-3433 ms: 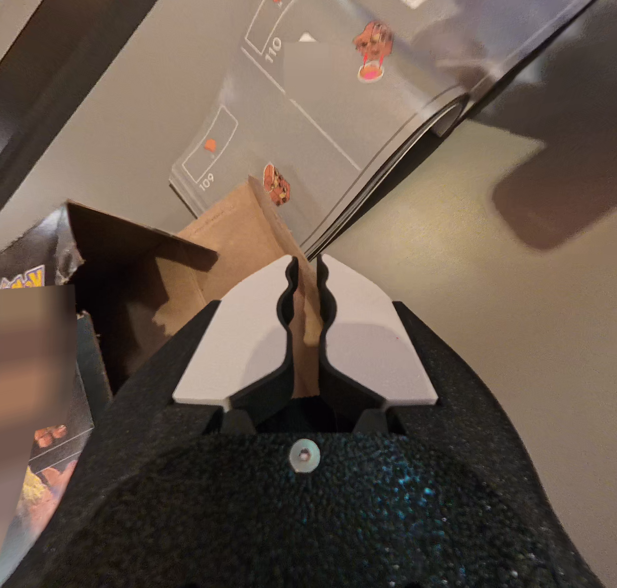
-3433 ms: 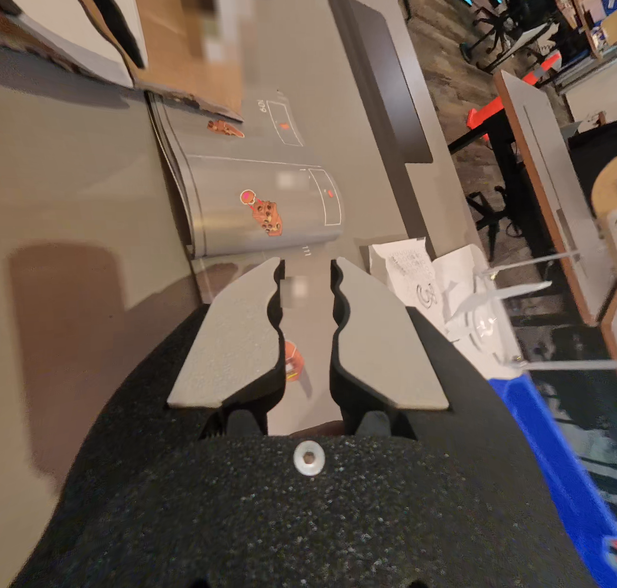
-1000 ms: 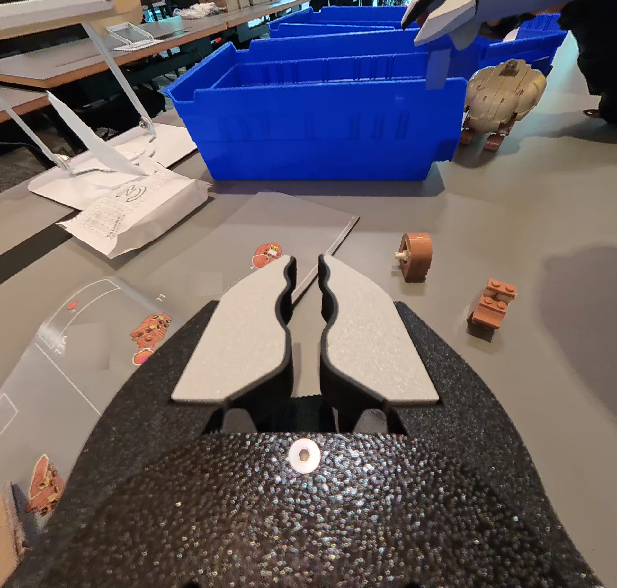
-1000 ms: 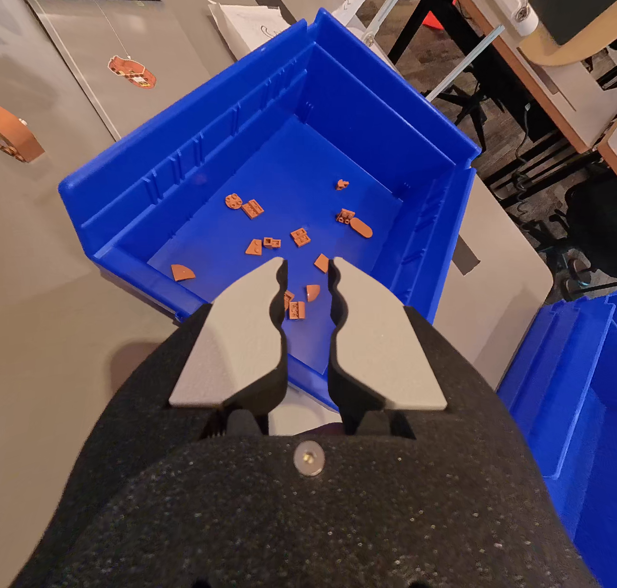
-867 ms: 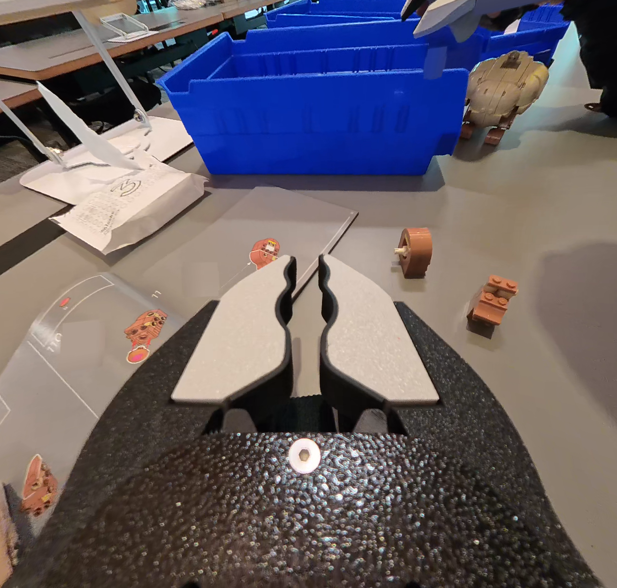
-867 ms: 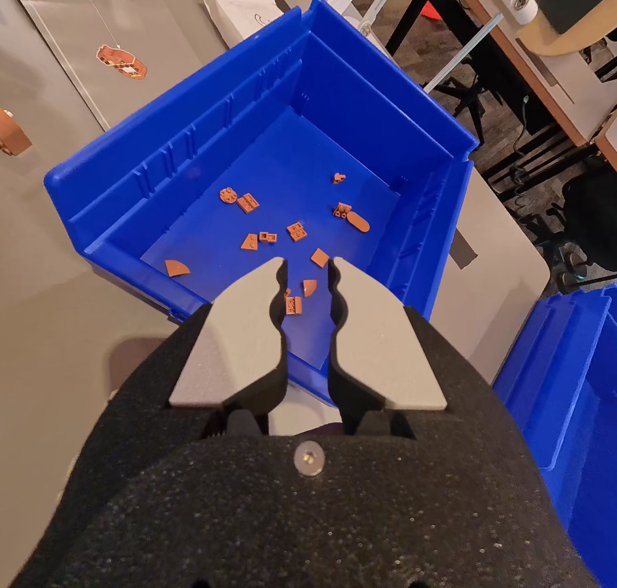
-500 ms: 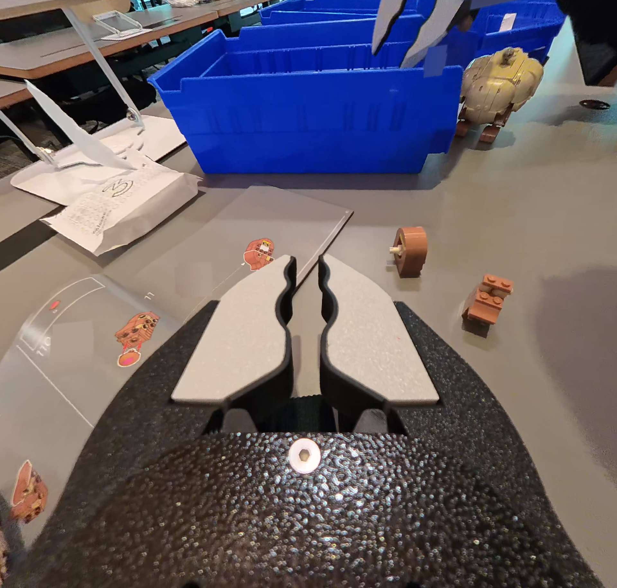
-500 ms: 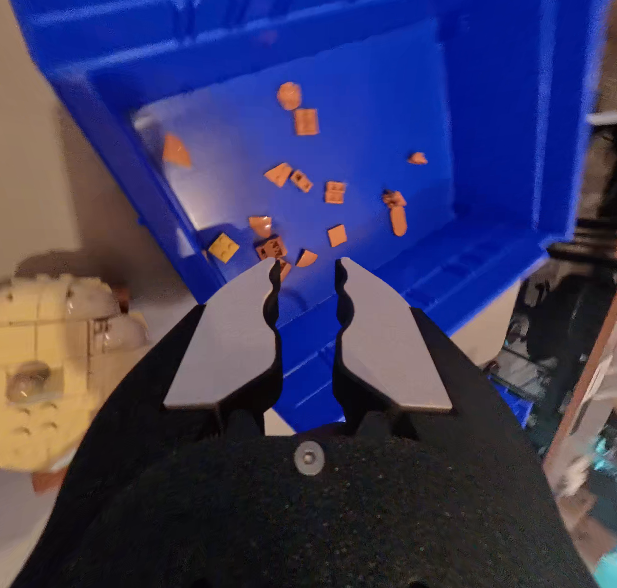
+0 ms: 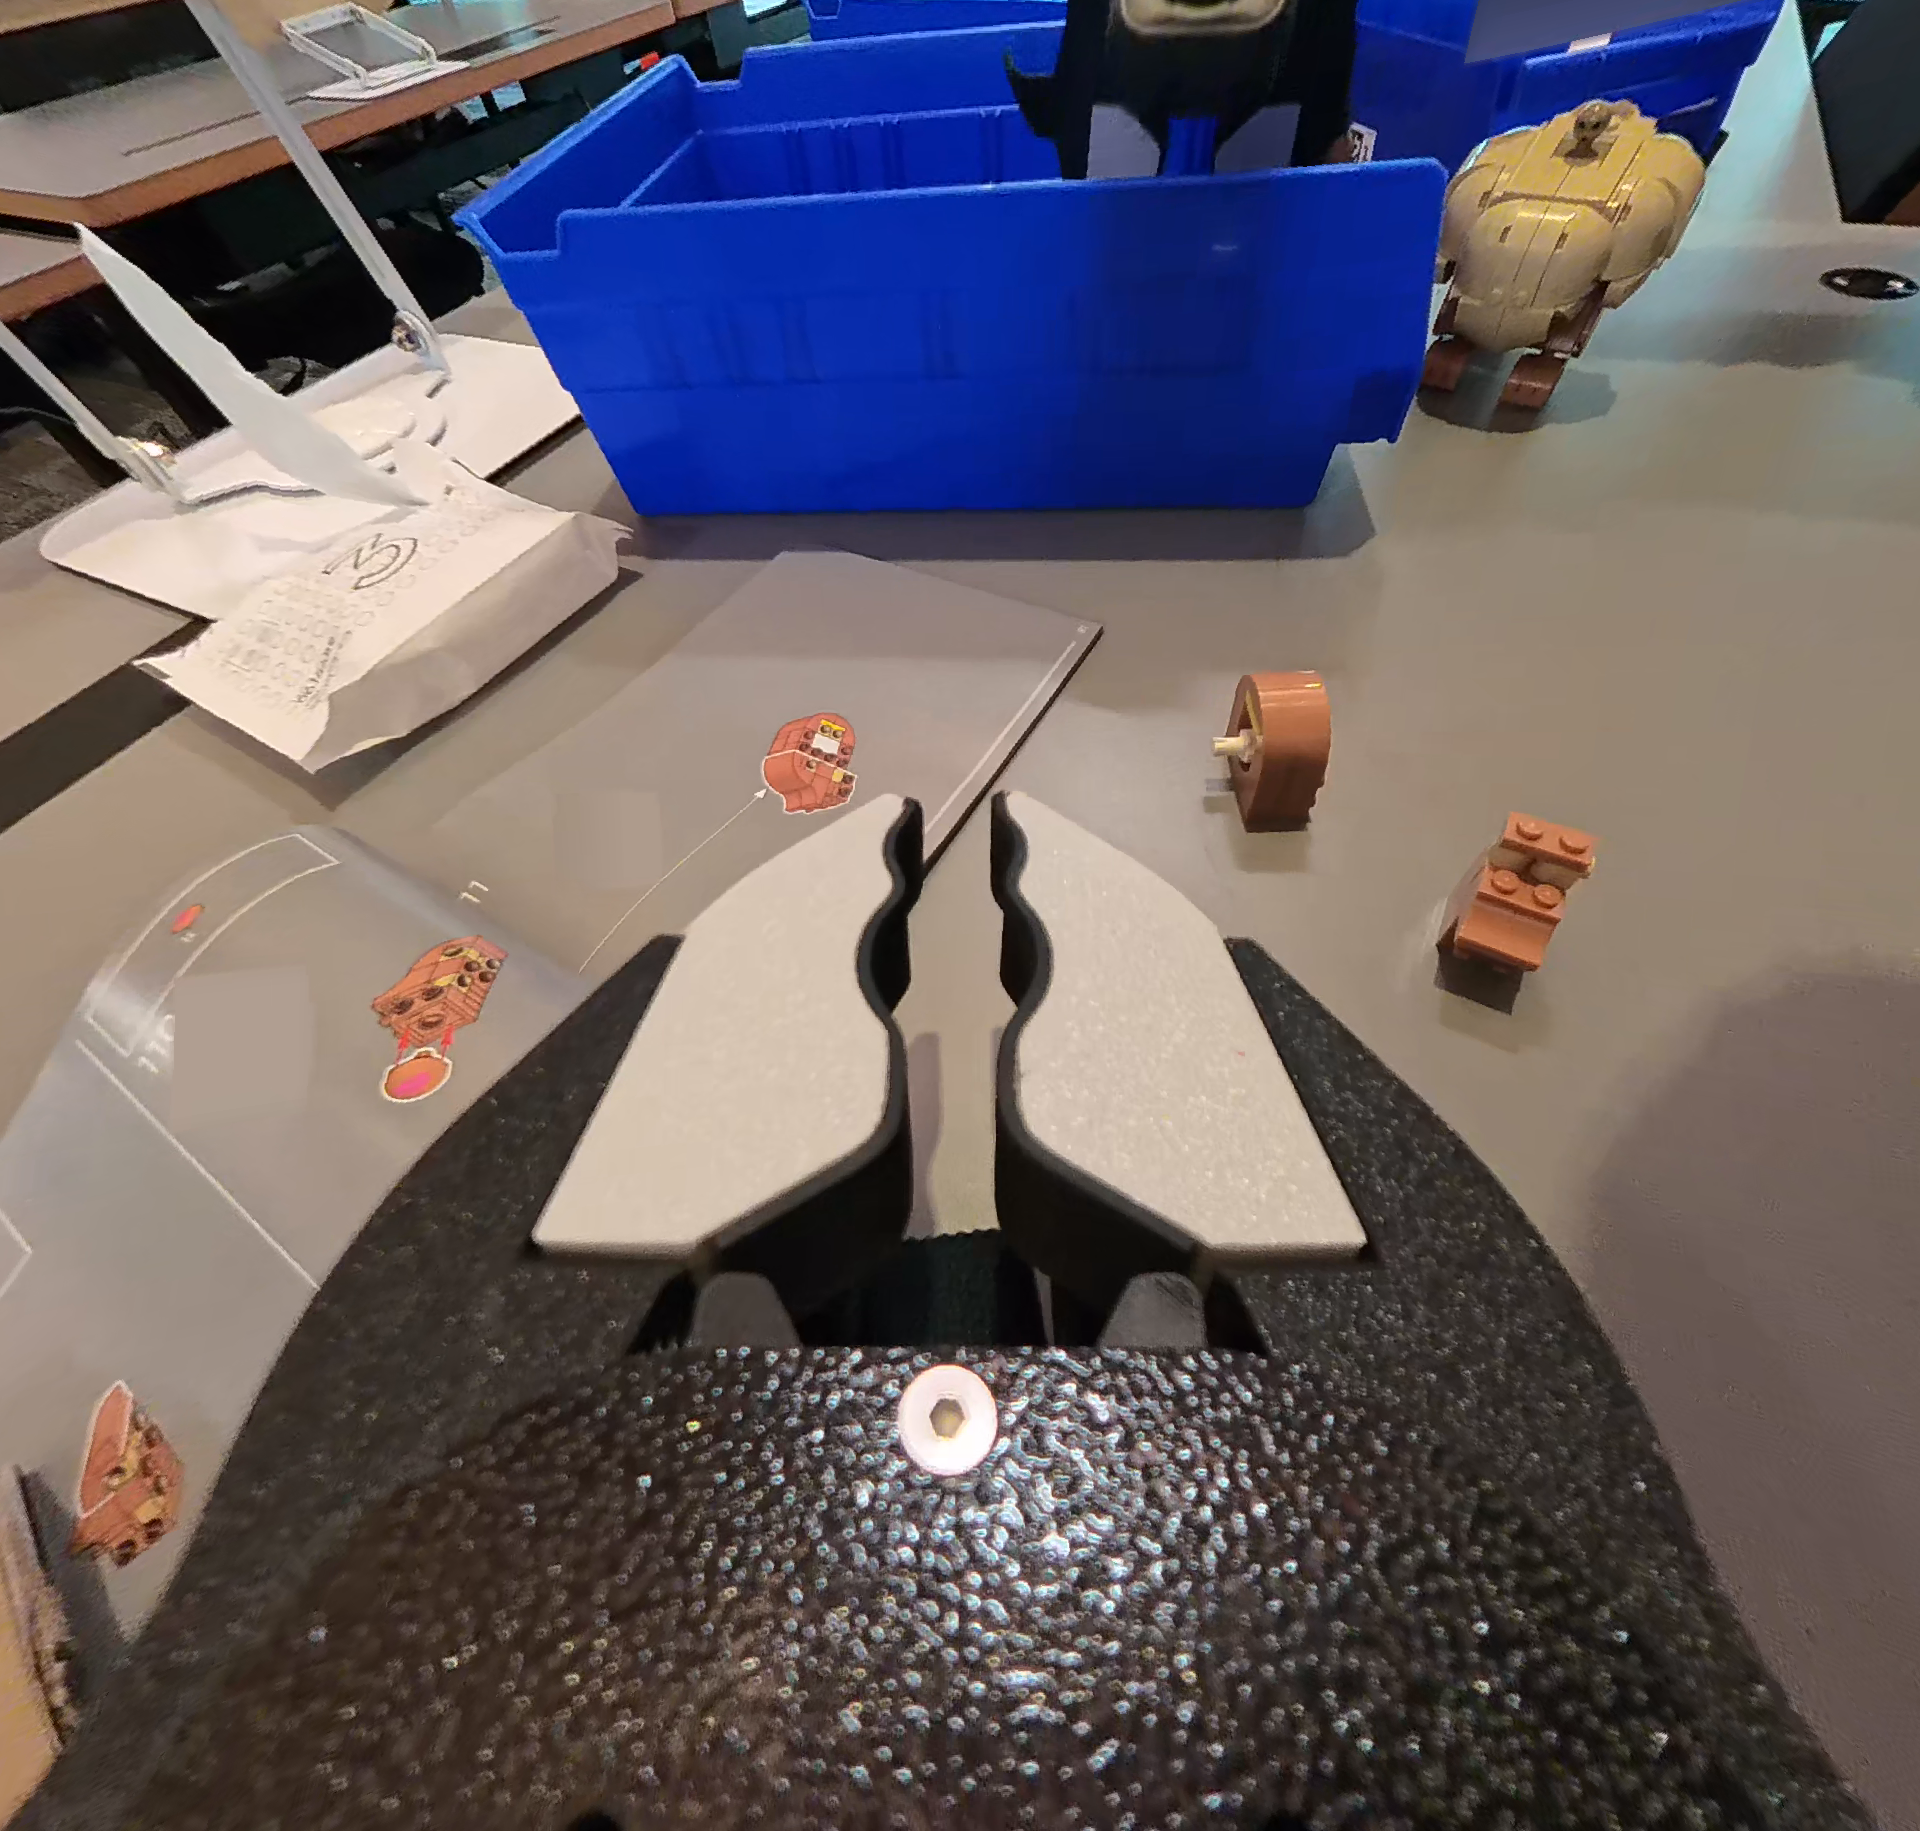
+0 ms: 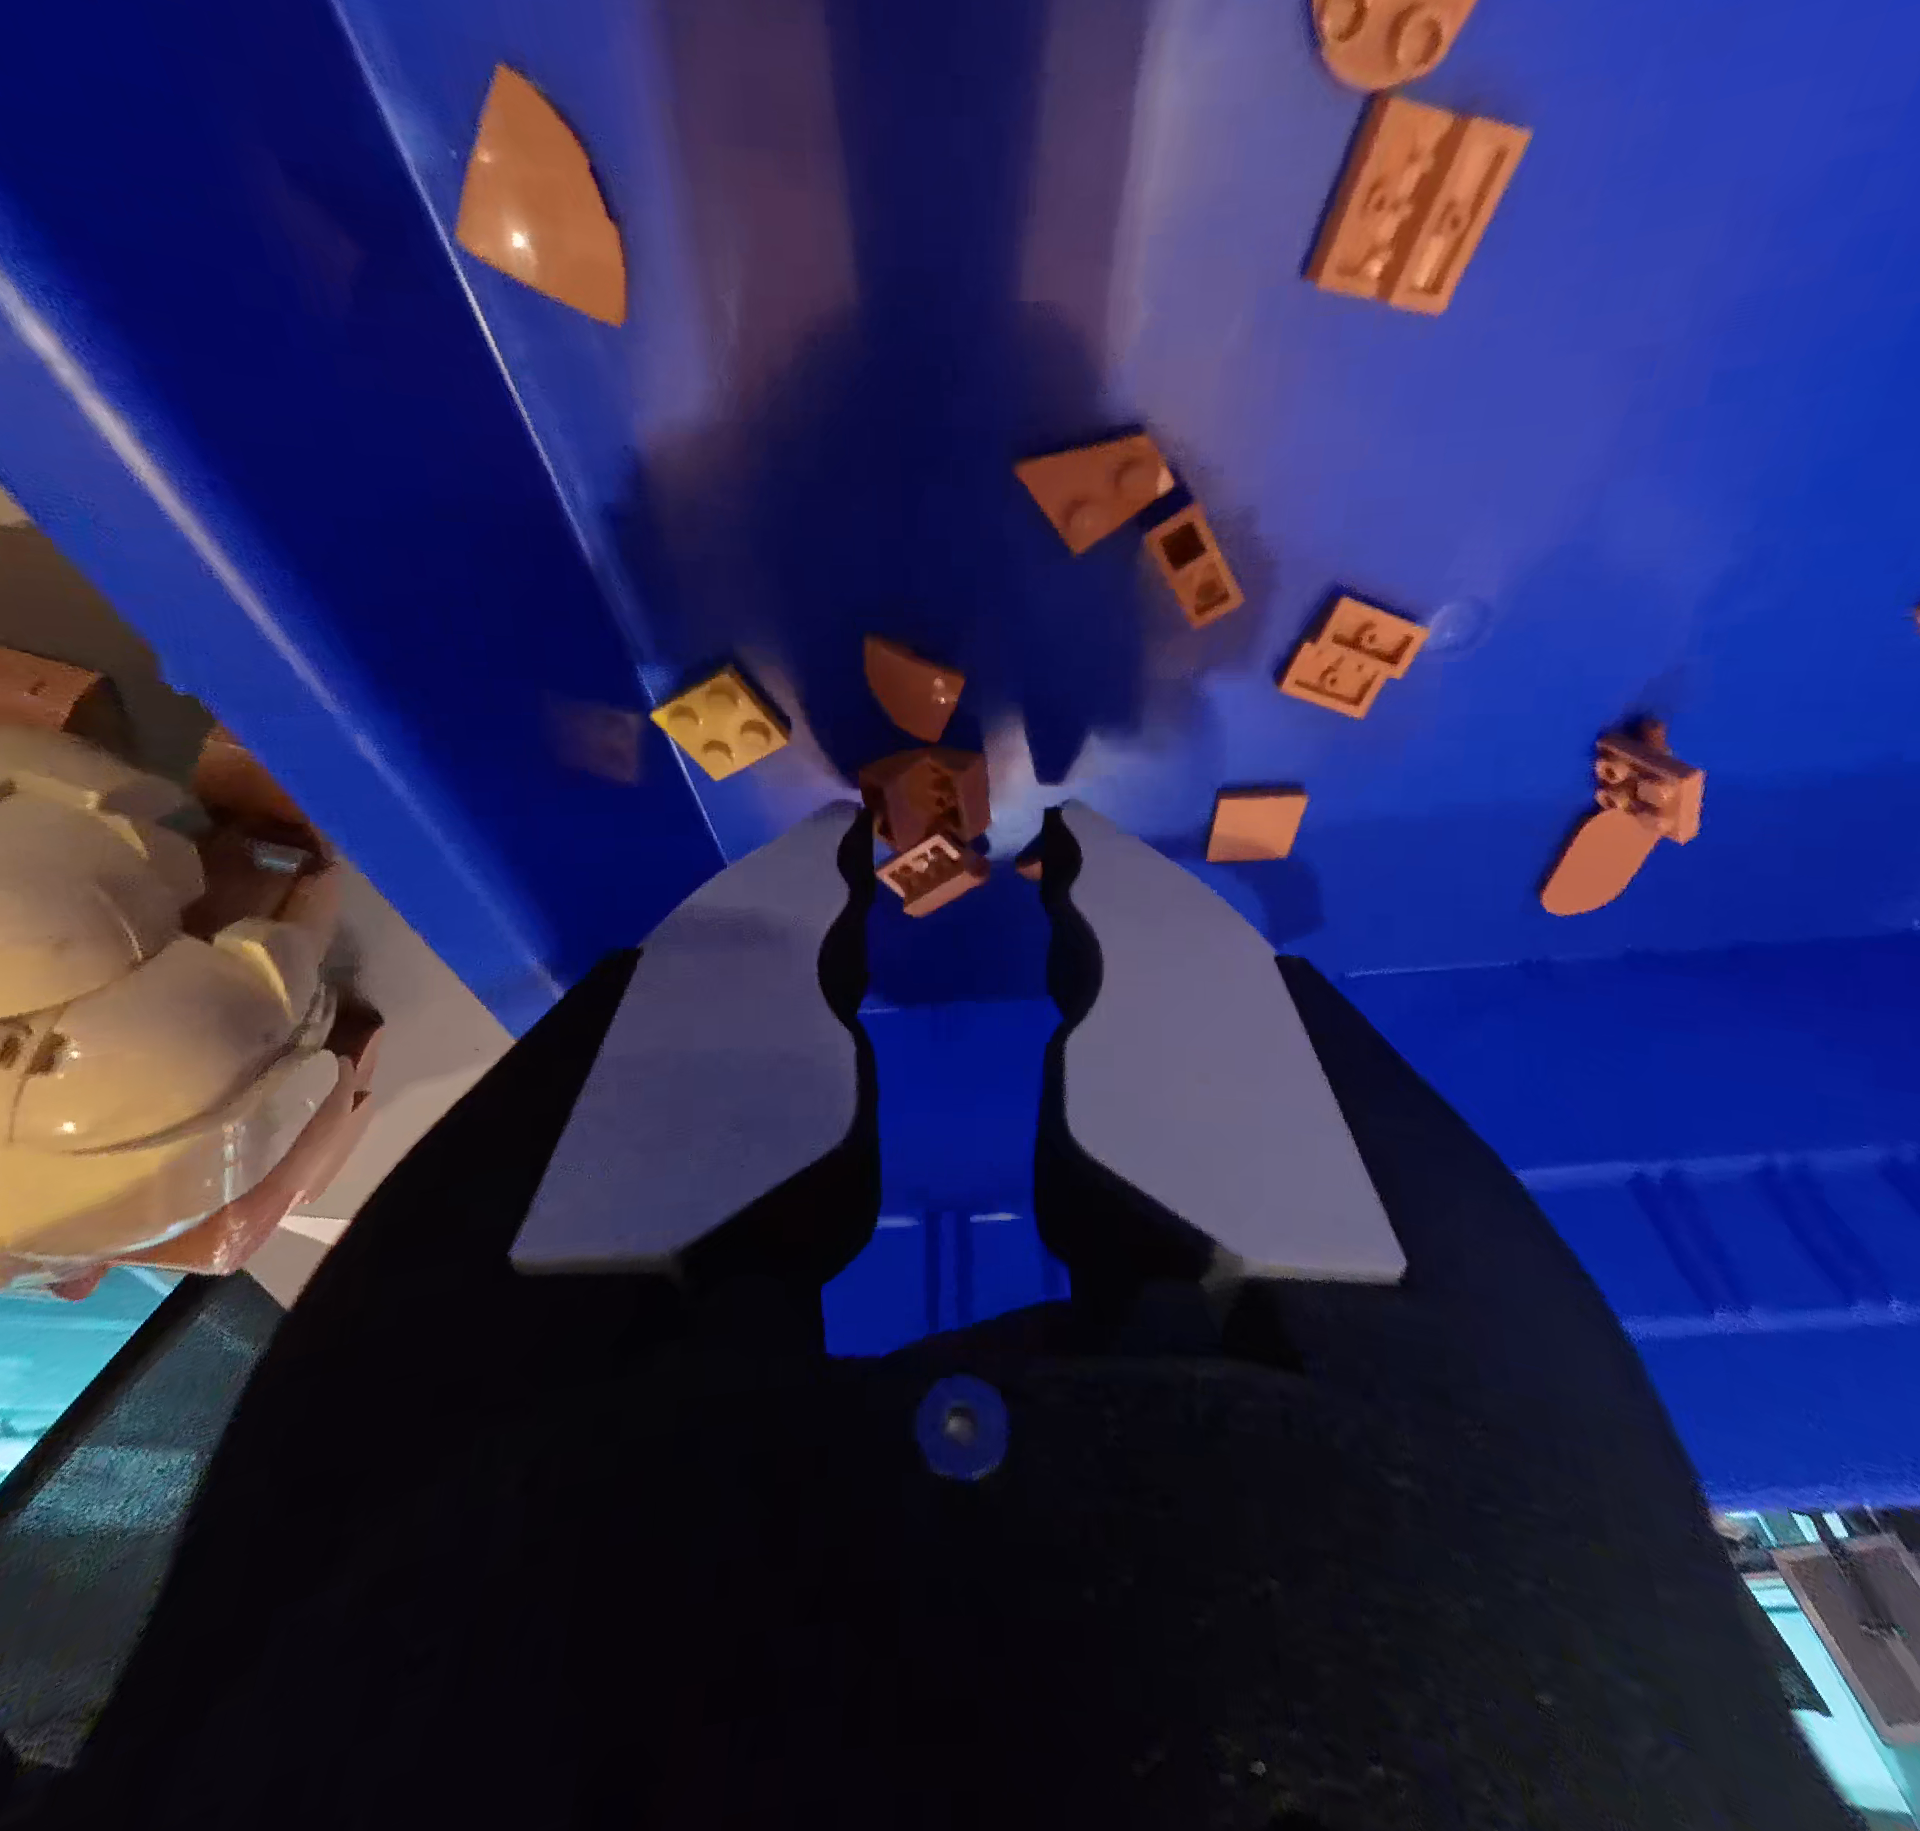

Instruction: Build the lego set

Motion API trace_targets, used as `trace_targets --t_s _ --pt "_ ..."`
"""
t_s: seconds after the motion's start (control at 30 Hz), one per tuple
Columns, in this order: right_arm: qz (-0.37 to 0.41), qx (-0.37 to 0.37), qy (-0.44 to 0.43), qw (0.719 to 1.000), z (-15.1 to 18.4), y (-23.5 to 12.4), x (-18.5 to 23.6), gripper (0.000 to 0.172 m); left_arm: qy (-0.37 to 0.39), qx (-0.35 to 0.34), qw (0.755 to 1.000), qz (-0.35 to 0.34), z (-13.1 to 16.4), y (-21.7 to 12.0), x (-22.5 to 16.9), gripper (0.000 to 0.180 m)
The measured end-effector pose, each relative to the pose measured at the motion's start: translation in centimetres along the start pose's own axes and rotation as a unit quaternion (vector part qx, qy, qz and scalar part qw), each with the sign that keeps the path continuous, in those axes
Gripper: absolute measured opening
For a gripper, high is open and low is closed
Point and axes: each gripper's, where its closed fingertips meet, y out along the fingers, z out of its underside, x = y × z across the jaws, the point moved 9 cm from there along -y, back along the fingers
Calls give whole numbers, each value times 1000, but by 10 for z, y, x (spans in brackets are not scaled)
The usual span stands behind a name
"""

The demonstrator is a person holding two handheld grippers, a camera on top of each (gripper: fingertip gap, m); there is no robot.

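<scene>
Reaching down into the blue bin [image 10: 1558,1054], the right gripper [image 10: 951,825] had its fingers apart, with a small brown brick [image 10: 925,794] and a tan plate piece [image 10: 930,877] lying between the tips; whether the pads touched them I cannot tell. More tan and brown pieces lay on the bin floor, a yellow plate [image 10: 722,719] near the wall. The left gripper [image 9: 954,815] hovered over the grey table [image 9: 1558,638], fingers slightly apart and bare, above the edge of an instruction booklet [image 9: 831,659], near a round brown part [image 9: 1280,747] and a brown brick stack [image 9: 1512,903]. A beige brick figure [image 9: 1558,192] stood just beside the bin
</scene>
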Motion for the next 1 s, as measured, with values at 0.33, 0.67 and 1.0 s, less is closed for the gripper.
trace_targets --t_s 0.33,0.67,1.0 --pt "-14 9 17 1000 -1 5 2 22 0 -5 1000 -5 -1 -4 1 11" --pt "112 -167 83 976 -5 -52 12 22 -6 -19 1000 12 -6 -8 -7 11" --pt "223 -541 151 797 -103 -148 89 22 -169 -61 969 169 -13 -21 -16 15"
